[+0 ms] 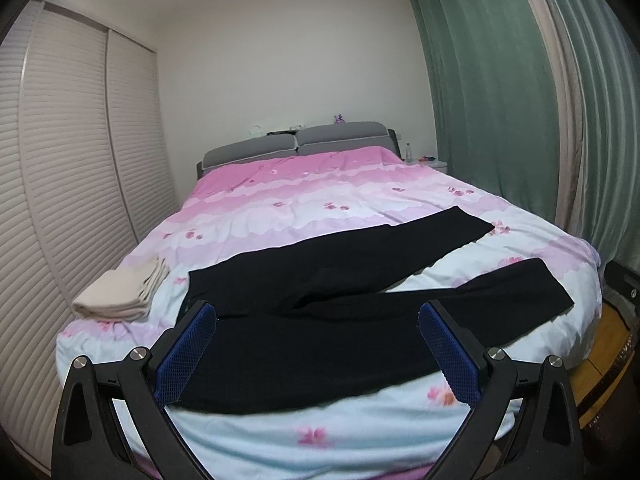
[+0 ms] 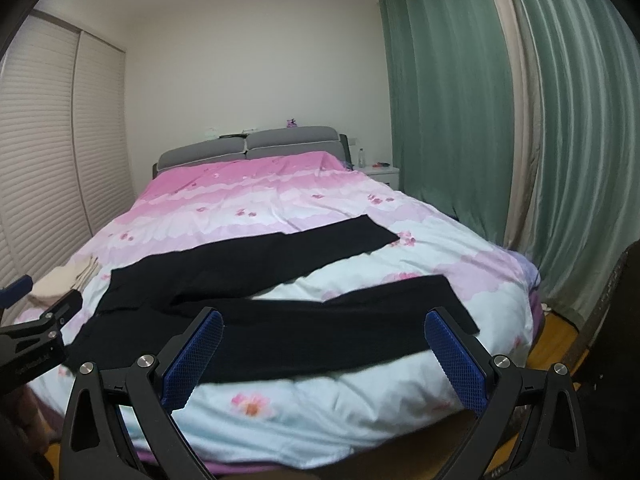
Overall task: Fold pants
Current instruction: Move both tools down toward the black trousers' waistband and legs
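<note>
A pair of black pants (image 1: 332,300) lies unfolded across the foot of a bed (image 1: 280,432), waistband toward the left and the two legs splayed apart to the right, on a pink and pale-blue floral duvet (image 1: 304,200). Both handheld grippers hang above the near edge of the bed with nothing in them: the left gripper (image 1: 318,316), jaws spread wide with blue textured pads (image 1: 184,356), frames the seat of the garment, while the right gripper (image 2: 324,320), jaws equally spread, frames the nearer leg. A folded beige cloth (image 1: 120,292) sits just left of the waistband. Louvred wardrobe doors (image 1: 68,168) line the left wall, green curtains (image 1: 492,92) the right; a grey headboard (image 1: 296,144) and a white nightstand (image 2: 382,174) with a bottle (image 2: 361,157) stand at the far end
</note>
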Demonstrator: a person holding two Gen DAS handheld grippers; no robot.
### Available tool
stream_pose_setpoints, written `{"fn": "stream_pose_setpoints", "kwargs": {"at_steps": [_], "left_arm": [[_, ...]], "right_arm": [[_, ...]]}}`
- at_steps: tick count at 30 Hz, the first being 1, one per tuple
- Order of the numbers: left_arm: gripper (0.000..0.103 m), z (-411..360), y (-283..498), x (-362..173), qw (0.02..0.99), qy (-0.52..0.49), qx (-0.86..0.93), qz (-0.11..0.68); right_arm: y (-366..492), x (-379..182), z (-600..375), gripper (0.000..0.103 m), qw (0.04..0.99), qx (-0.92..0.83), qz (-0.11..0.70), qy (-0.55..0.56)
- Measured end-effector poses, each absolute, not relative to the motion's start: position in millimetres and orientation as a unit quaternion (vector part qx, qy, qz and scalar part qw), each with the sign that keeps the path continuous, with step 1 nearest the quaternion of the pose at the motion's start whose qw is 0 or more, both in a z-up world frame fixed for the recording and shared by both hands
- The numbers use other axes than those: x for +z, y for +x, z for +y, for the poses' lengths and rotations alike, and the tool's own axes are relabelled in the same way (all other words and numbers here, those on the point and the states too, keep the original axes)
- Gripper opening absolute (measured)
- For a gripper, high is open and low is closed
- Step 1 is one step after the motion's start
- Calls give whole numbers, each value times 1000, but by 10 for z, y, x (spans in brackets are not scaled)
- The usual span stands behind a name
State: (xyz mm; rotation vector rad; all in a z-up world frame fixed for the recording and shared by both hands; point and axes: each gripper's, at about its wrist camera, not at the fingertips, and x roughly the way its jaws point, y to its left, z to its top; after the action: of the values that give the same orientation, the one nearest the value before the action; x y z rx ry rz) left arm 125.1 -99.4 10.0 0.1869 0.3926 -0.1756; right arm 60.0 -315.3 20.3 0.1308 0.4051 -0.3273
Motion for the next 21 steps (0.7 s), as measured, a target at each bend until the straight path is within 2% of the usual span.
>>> {"fn": "stream_pose_setpoints", "kwargs": {"at_steps": [21], "left_arm": [[103,-2226,3640,102,955,157,-161,195]], "right_arm": [[2916,242,-4292,102,961,-174,213,25]]}}
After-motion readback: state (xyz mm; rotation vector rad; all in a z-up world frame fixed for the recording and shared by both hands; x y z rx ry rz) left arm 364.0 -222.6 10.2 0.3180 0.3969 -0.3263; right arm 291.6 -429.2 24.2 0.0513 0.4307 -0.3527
